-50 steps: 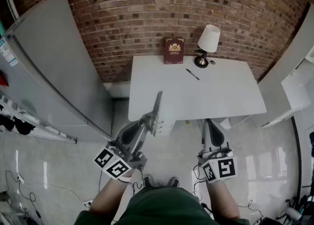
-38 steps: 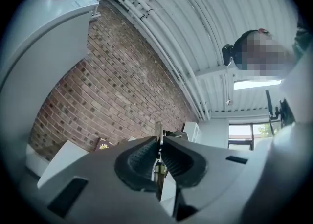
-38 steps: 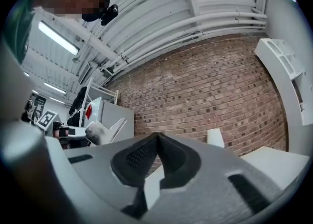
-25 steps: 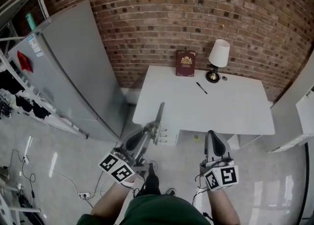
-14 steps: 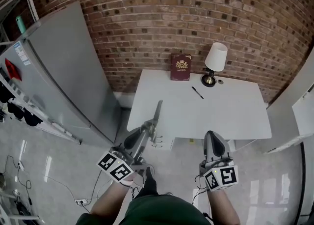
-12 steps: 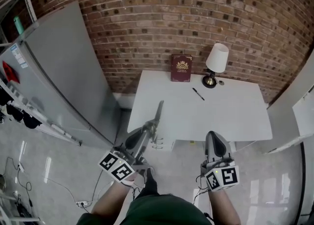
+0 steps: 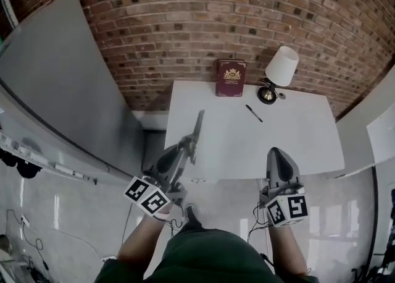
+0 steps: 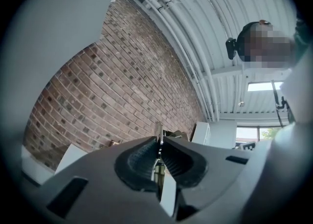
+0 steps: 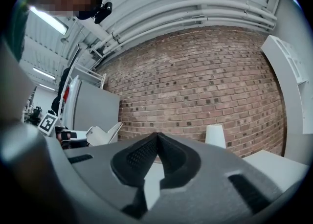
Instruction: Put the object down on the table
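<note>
Thin flat object [image 7: 197,128] was held clamped in left gripper [image 7: 187,149] over table [image 7: 296,143] edge, not yet set down. Right gripper [image 7: 276,154] was closed, empty.

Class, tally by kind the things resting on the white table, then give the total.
Maroon book: 1
Table lamp: 1
Pen: 1
Small dark item beside the lamp base: 1
Total: 4
</note>
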A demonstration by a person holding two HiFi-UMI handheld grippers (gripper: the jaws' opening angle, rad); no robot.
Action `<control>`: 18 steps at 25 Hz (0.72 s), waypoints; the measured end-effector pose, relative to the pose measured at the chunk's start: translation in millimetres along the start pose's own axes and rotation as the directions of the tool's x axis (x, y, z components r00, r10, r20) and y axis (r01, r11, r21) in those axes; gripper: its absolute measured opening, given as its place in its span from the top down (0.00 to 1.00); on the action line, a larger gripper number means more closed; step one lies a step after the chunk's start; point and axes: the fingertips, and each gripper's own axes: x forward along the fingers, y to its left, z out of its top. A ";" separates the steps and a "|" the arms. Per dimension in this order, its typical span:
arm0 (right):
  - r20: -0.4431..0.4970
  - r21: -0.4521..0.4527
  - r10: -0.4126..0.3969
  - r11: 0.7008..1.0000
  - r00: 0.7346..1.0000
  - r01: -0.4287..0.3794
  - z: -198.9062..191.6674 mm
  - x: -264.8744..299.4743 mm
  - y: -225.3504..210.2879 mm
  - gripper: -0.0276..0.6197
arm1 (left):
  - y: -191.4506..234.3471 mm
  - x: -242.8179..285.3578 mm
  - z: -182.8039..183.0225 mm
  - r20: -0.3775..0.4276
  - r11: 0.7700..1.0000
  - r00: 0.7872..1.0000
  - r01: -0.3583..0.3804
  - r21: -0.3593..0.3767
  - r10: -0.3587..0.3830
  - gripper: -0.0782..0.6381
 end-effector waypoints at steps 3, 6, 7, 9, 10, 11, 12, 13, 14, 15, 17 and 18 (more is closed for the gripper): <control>-0.031 0.009 -0.014 1.000 0.999 0.014 -13.3 26.9 6.3 0.95 | 41.1 6.1 -7.0 -0.035 1.000 0.999 -0.019 -0.016 0.019 0.86; -0.069 0.018 -0.021 1.000 0.997 0.023 -28.9 50.6 13.4 0.95 | 79.7 13.4 -18.4 -0.074 0.999 0.997 -0.038 -0.036 0.035 0.85; -0.082 0.020 -0.022 1.000 0.996 0.024 -33.5 57.3 15.3 0.95 | 90.7 15.8 -24.0 -0.085 0.998 0.996 -0.040 -0.041 0.036 0.85; -0.104 0.020 -0.020 1.000 0.994 0.023 -41.0 69.5 18.4 0.95 | 109.5 20.5 -36.9 -0.110 0.998 0.993 -0.044 -0.051 0.038 0.86; -0.112 0.019 -0.019 1.000 0.994 0.021 -44.0 75.6 19.3 0.95 | 117.8 22.9 -43.7 -0.122 0.997 0.992 -0.046 -0.055 0.039 0.86; -0.118 0.018 -0.017 1.000 0.993 0.019 -46.9 81.9 19.5 0.95 | 125.4 25.3 -50.7 -0.133 0.997 0.990 -0.048 -0.058 0.040 0.86; -0.121 0.019 -0.015 1.000 0.992 0.017 -50.0 87.9 18.9 0.95 | 131.9 28.0 -57.5 -0.146 0.997 0.988 -0.051 -0.059 0.042 0.85; -0.125 0.022 -0.012 1.000 0.992 0.015 -53.7 93.4 17.7 0.95 | 137.4 30.6 -64.2 -0.161 0.997 0.986 -0.057 -0.057 0.047 0.85; -0.130 0.027 -0.009 1.000 0.992 0.012 -58.4 98.0 16.1 0.95 | 141.9 33.0 -70.9 -0.178 0.997 0.983 -0.064 -0.053 0.053 0.85; -0.137 0.034 -0.005 0.999 0.991 0.010 -64.0 102.0 14.1 0.95 | 146.0 35.0 -77.5 -0.195 0.996 0.979 -0.072 -0.047 0.061 0.85; -0.152 0.051 0.003 0.999 0.988 0.005 -75.9 108.9 9.7 0.95 | 153.7 38.6 -89.5 -0.230 0.995 0.970 -0.090 -0.029 0.081 0.85; -0.158 0.062 0.010 0.998 0.987 0.000 -81.2 112.5 7.8 0.95 | 157.8 39.9 -94.8 -0.247 0.995 0.964 -0.102 -0.019 0.094 0.85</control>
